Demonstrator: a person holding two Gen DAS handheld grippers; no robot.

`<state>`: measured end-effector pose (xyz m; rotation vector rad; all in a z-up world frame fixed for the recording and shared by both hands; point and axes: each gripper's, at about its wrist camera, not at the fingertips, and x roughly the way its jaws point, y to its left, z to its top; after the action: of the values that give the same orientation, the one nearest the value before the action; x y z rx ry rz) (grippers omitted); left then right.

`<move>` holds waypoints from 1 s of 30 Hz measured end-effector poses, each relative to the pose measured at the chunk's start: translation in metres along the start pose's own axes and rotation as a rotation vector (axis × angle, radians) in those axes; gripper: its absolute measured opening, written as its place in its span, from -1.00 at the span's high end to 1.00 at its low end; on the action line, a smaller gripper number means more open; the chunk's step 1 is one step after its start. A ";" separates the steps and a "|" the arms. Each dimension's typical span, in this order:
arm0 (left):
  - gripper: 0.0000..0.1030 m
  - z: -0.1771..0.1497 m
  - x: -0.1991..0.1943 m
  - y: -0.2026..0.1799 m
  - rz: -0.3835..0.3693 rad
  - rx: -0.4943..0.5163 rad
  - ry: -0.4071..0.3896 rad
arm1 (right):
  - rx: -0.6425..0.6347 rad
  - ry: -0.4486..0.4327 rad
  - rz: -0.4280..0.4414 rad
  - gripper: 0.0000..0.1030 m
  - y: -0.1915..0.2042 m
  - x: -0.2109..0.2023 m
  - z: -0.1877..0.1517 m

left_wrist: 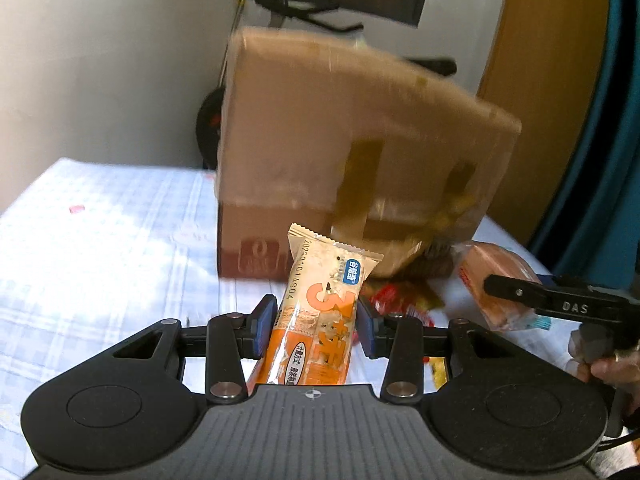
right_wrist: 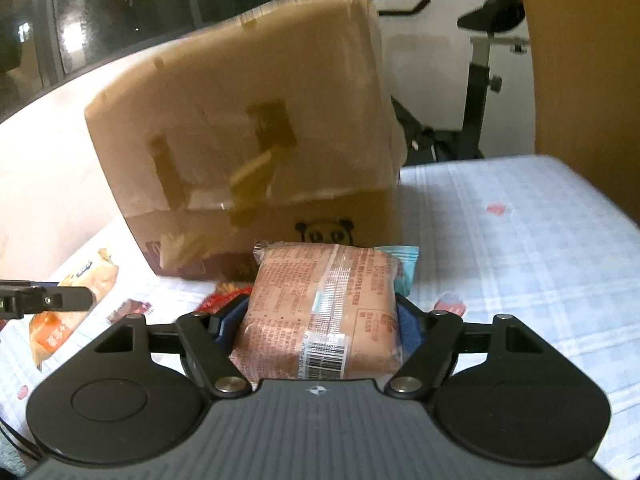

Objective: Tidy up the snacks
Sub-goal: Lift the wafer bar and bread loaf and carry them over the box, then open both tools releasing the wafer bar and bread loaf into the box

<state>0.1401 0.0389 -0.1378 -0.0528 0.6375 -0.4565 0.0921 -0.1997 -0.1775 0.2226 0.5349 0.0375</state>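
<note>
Both grippers are carrying a snack each, so the step in hand looks like the move toward the cardboard box [left_wrist: 352,152], which is standing at twelve o'clock from each wrist. The left gripper [left_wrist: 316,326] is clamping an orange snack bar [left_wrist: 320,312] across its middle, the sealed end sticking up. The right gripper [right_wrist: 318,320] is squeezing a plump pink snack packet [right_wrist: 320,312] between its blue pads [right_wrist: 408,328]. A few loose wrappers [left_wrist: 400,300] are lying at the box's foot.

Next, each snack probably needs lifting over the box's raised flap and letting go inside; the opening itself is hidden.

The checked cloth [right_wrist: 520,240] is covering the table, and an exercise bike [right_wrist: 480,80] is standing at one o'clock against the pale wall.
</note>
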 end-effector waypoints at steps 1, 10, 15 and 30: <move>0.14 0.005 -0.005 0.000 -0.003 -0.001 -0.020 | -0.004 -0.014 0.000 -0.46 0.000 -0.006 0.004; 0.14 0.070 -0.045 -0.011 -0.055 0.049 -0.216 | -0.090 -0.219 0.047 -0.46 0.020 -0.064 0.067; 0.14 0.113 -0.040 -0.020 -0.072 0.071 -0.278 | -0.111 -0.298 0.098 -0.46 0.030 -0.072 0.112; 0.21 0.192 0.058 -0.026 0.034 0.075 -0.196 | -0.045 -0.129 0.069 -0.46 0.025 0.040 0.218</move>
<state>0.2835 -0.0263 -0.0106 -0.0155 0.4275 -0.4358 0.2386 -0.2153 -0.0096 0.1982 0.3974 0.1012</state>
